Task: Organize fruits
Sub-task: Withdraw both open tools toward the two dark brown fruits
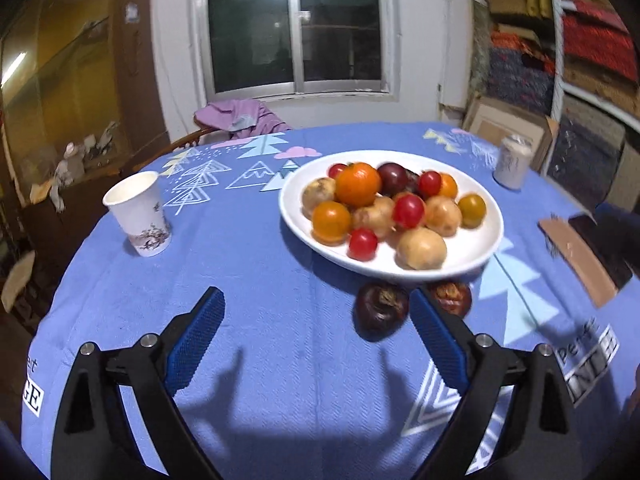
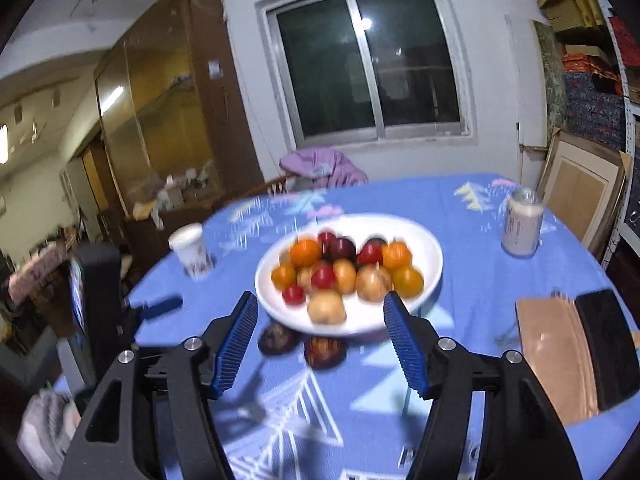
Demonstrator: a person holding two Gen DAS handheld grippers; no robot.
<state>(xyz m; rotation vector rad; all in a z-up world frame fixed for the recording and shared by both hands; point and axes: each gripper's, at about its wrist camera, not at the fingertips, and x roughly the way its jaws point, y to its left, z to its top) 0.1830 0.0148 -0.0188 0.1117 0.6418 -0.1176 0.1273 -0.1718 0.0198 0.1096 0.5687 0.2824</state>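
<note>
A white plate on the blue tablecloth holds several fruits: oranges, red tomatoes, pale brown fruits and dark plums. Two dark fruits lie on the cloth in front of it: one just left of my left gripper's right finger, the other partly behind that finger. My left gripper is open and empty above the cloth. In the right wrist view the plate and the two dark fruits lie ahead of my right gripper, which is open and empty.
A paper cup stands at the left, a can at the far right. A cardboard piece and a dark flat object lie at the right edge. The left gripper shows at the left. A chair with purple cloth stands behind the table.
</note>
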